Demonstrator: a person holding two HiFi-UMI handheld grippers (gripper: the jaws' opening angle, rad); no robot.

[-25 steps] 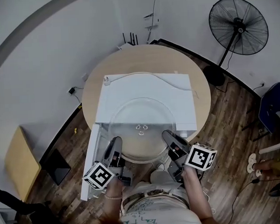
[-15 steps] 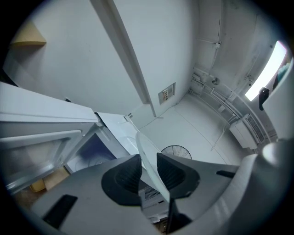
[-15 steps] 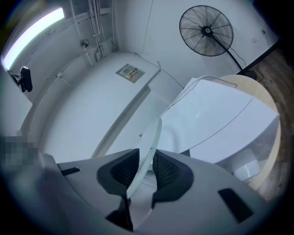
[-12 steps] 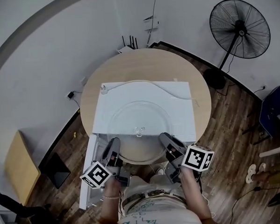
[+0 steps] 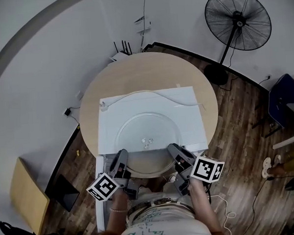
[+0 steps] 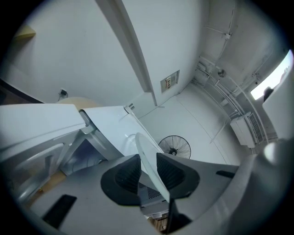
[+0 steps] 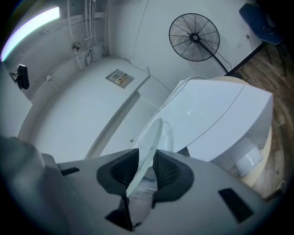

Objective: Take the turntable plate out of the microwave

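The clear glass turntable plate (image 5: 147,131) hangs level outside the white microwave (image 5: 136,103), and in the head view it overlaps the microwave's top and front edge. My left gripper (image 5: 122,161) is shut on the plate's near left rim. My right gripper (image 5: 176,156) is shut on its near right rim. In the left gripper view the plate's edge (image 6: 148,153) runs between the black pads (image 6: 128,173) of the left gripper (image 6: 148,170). The right gripper view shows the same for the plate (image 7: 149,140) and the right gripper (image 7: 146,167).
The microwave stands on a round wooden table (image 5: 149,65), its door (image 5: 99,181) swung open at the near left. A white cable (image 5: 150,92) lies across its top. A floor fan (image 5: 238,20) stands at the far right, and a blue chair (image 5: 283,102) at the right edge.
Both grippers have carried the plate a little away from the person, so more of it overlaps the microwave's top. The grips look unchanged. The head view has also shifted.
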